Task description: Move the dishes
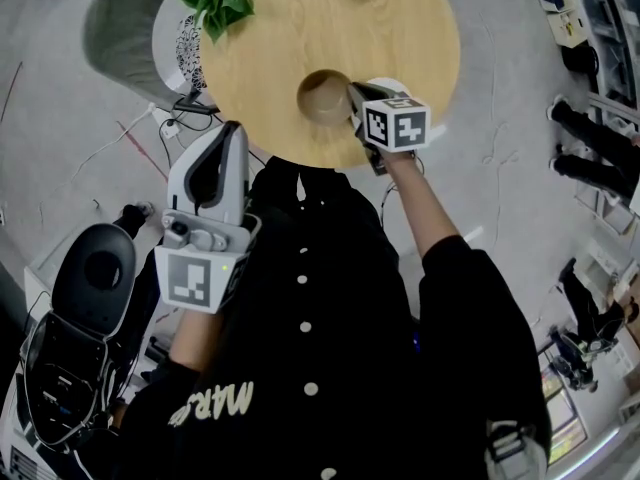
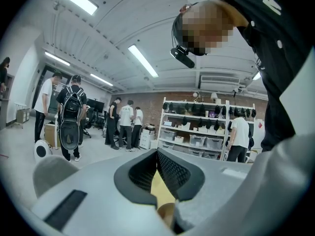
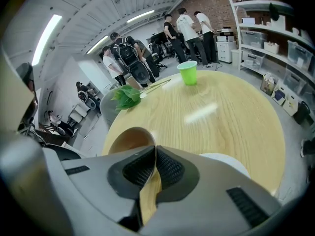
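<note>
Tan bowl (image 1: 322, 96) at the round table's (image 1: 400, 38) near edge, rim in the clenched right tongs (image 3: 156, 148) (left tongs (image 2: 157, 150) clenched, empty)

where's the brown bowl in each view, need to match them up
Head view: the bowl sits by the table's lower edge, its rim pinched by the right tool.
Left gripper view: only a tan curve at the bottom edge, probably the bowl.
Right gripper view: left of centre.
Shared landmark: the round wooden table.
</note>
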Motion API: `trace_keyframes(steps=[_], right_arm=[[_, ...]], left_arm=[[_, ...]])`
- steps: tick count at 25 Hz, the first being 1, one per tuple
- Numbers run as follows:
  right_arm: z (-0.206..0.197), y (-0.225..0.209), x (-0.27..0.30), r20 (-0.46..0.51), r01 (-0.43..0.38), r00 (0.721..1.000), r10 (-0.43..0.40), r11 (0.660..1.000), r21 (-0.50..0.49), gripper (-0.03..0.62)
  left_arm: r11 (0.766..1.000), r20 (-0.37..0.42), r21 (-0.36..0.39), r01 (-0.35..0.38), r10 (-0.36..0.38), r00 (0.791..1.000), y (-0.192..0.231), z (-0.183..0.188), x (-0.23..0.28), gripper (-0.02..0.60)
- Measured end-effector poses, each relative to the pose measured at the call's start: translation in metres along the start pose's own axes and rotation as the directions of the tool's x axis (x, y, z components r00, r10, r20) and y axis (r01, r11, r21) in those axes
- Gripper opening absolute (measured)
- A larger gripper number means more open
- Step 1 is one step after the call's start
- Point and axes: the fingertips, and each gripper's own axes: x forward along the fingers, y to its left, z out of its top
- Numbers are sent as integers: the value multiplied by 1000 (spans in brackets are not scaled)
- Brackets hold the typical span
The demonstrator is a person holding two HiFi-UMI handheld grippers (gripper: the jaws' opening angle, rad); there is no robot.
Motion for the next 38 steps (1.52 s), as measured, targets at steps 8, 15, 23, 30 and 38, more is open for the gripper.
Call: trace_keyframes(steps=[8,15,23,30,38], right_arm=[[-27,11,-5,-37,-11,999,12,1000,15,15],[-45,11,-2,-47,0,999,1,999,38,15],[-57,8,2,-62,10,998,-8,999,31,15],[-60,9,0,-60,28,998,-28,1000,-5,18],[-64,9,0,-71,31,997,-32,999,-16,41]], left_arm=[[1000,11,10,15,-15,1000,-9,11,1,3],[1000,9,8,26,-26,1000,-11,9,2,3],[999,7,9,35,-35,999,-13,9,7,3],[999,11,12,36,-37,999,-15,11,6,3],[999,14,14,42,-42,999,-16,12,6,3]])
